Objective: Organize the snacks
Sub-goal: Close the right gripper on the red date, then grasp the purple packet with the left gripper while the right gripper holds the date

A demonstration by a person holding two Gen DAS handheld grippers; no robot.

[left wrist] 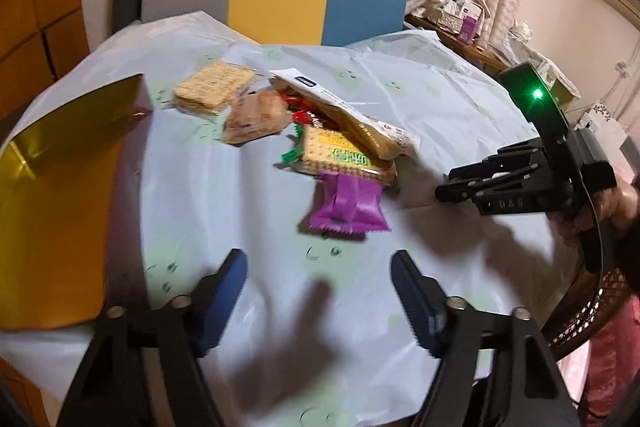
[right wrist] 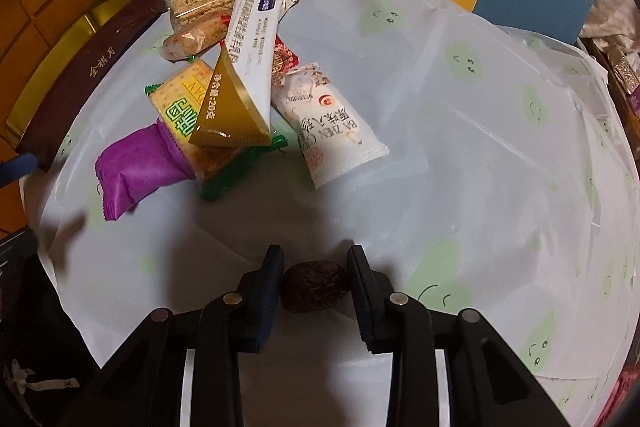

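The task is barely beginning, judging by the scene. In the upper left of the right wrist view, the heap of wrapped snacks (right wrist: 224,87) is lying loose on the pale plastic-covered round table (right wrist: 460,155), beside the gold-lined brown box (right wrist: 92,67), which is showing no snacks inside. The right gripper (right wrist: 315,287) is straddling a small dark round sweet (right wrist: 314,286), jaws parted and apparently not yet pinching. The left gripper (left wrist: 318,291) is hanging wide open and empty at the lower centre.
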